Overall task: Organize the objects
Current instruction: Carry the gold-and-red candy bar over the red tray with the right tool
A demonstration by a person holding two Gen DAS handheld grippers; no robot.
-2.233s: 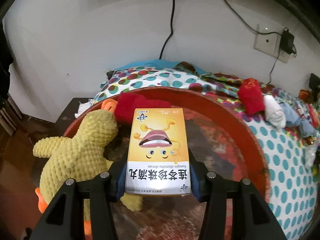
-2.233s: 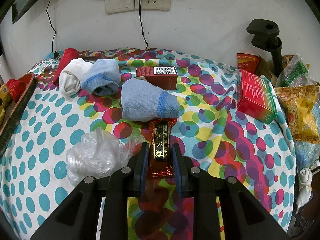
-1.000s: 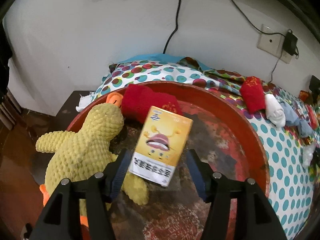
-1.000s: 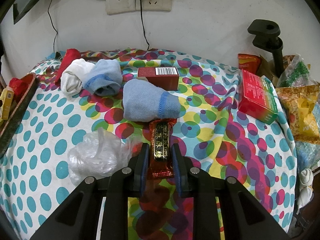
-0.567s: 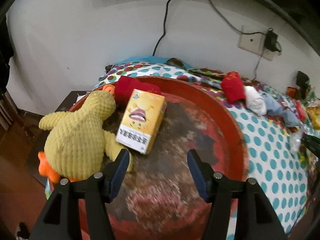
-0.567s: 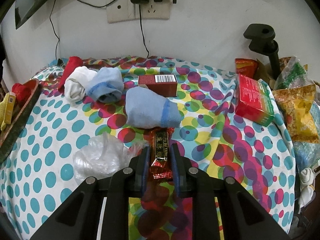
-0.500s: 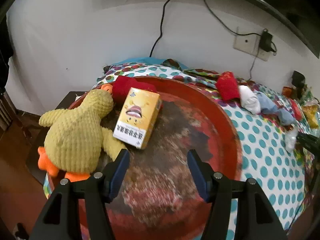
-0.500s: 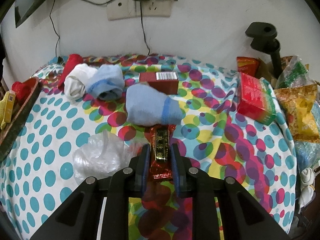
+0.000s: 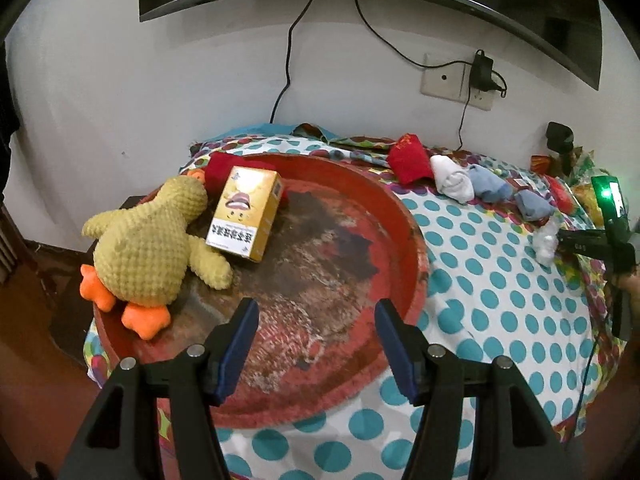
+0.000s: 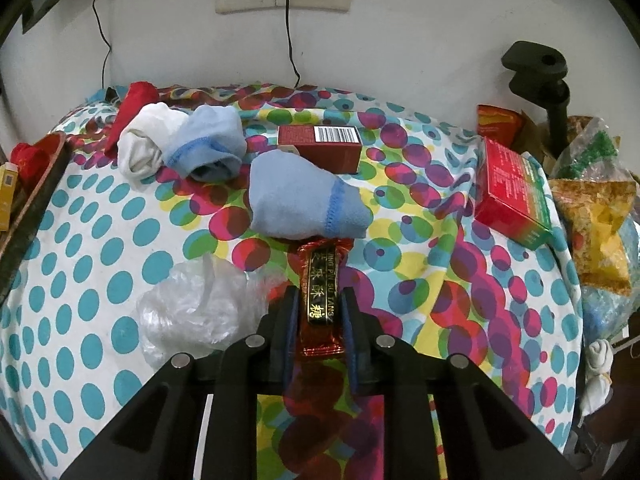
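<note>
While the red foil candy bar [image 10: 322, 300] is being clamped between the narrowed jaws of the right gripper [image 10: 320, 312], low on the polka-dot cloth [image 10: 100, 260] near its front edge, it is being judged as a light, fairly stiff thing in a slick, crinkly wrapper, likely to slide if pinched only by its sealed ends; the pads are being pressed on its long sides around the lower half, which looks the sounder place, though a hard squeeze could crush what is inside. Its far end is lying just against a light-blue rolled sock [image 10: 300, 204], and a crumpled clear plastic bag [image 10: 192, 312] is sitting just beside it toward the left edge, soft things that could be dragged along if the bar is being lifted carelessly. The left gripper [image 9: 316, 340] is being held with its jaws wide and nothing between them, above the near rim of the worn red round tray [image 9: 416, 248] at the cloth's left end. Inside that tray a yellow medicine box [image 9: 244, 212] is lying tilted against a red cloth bundle [image 9: 220, 168] at the far rim, touching a yellow plush duck [image 9: 148, 240] that is spilling over the left rim. The bare middle of the tray is being judged a fitting spot for the bar.
</note>
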